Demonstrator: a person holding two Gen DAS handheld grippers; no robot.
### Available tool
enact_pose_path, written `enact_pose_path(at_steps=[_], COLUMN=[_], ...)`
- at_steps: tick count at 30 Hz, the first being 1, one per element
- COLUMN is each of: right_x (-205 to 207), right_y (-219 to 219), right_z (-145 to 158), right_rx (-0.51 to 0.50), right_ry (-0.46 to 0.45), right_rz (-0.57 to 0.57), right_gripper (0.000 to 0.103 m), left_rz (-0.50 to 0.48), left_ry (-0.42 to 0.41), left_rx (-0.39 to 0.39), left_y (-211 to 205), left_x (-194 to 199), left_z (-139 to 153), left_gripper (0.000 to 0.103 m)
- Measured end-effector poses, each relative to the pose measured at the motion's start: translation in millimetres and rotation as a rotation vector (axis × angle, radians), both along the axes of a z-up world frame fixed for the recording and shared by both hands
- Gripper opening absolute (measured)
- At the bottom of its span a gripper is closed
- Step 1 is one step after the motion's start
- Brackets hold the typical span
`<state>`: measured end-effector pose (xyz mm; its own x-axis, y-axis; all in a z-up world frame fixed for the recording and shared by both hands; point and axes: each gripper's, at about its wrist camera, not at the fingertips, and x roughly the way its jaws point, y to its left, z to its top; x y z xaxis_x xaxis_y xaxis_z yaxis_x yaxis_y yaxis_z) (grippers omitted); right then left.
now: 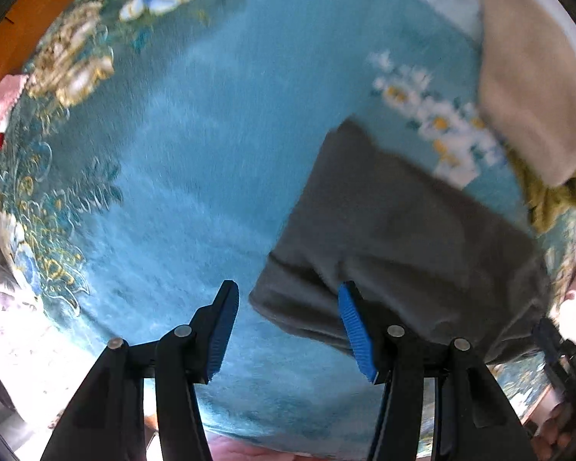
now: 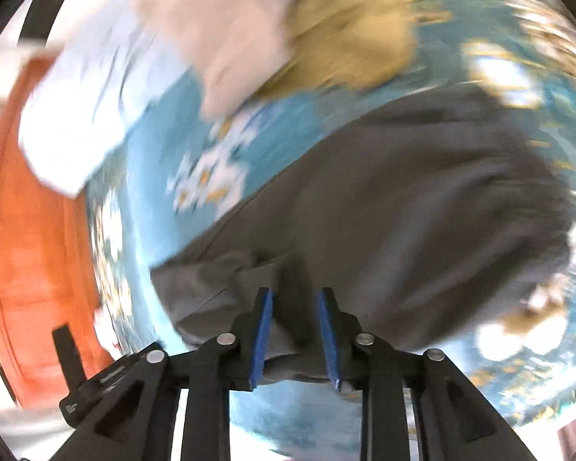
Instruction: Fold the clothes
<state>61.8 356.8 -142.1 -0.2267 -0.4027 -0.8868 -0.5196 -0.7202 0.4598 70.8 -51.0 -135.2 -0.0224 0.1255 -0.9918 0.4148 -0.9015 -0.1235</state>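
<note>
Lay spread over everything: blue floral blanket (image 1: 211,134), orange wood (image 2: 27,230) at its edge. Rested folded on the blanket, right of centre in the left view: grey garment (image 1: 403,238). Sat beyond it, near the far edge: beige cloth (image 1: 526,88) on top of olive cloth (image 1: 553,199), white cloth (image 2: 76,115) beside. Hung apart above bare blanket, nothing between: left tongs (image 1: 288,326). Stood part open over a grey fold, pads not pressing it: right tongs (image 2: 297,330). Much blur in the right view.
</note>
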Motion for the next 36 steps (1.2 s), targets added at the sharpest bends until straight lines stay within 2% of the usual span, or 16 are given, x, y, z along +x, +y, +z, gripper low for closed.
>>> enact_pose_path(at_steps=[1,2,5,8,10,13,19,22,29,33,36], right_x=[10,23,58,79,87,89,95,93,76,76,77], right_y=[21,38,83,97,103,101,108,112,111,105,100], right_z=[5,5,-2,-15,-23,-40,-73,-80,-87,-72,-56], right_rx=[0.007,0.011,-0.001,-0.022,-0.055,-0.092,-0.158,-0.182,-0.148,-0.126,-0.118], right_ry=[0.004,0.006,0.019,0.057,0.082,0.103,0.077,0.095,0.069,0.081,0.116], right_rz=[-0.061,-0.106,-0.244,-0.346,-0.395,-0.430,-0.527,-0.541,-0.533,-0.536,-0.523], right_gripper=[0.054,0.059,0.062,0.066,0.069,0.070,0.070,0.070,0.069,0.049,0.043], left_rz=[0.004,0.005,-0.003,-0.005,-0.021,-0.038,-0.034,-0.014,0.008,0.018,0.026], left_ry=[0.021,0.037,0.109,0.180,0.188,0.154,0.090,0.067,0.050,0.044,0.040], left_rx=[-0.006,-0.013,-0.012,-0.019,-0.027,-0.028,-0.028,-0.022,-0.050,-0.046,-0.022], left_y=[3,7,3,14,20,21,31,27,9,-6,-18], left_x=[-1,-2,-37,-36,-37,-31,-12,-5,10,18,19], left_z=[10,19,56,85,91,98,99,101,106,104,100], left_gripper=[0.055,0.055,0.055,0.055,0.055,0.055,0.055,0.055,0.055,0.055,0.055])
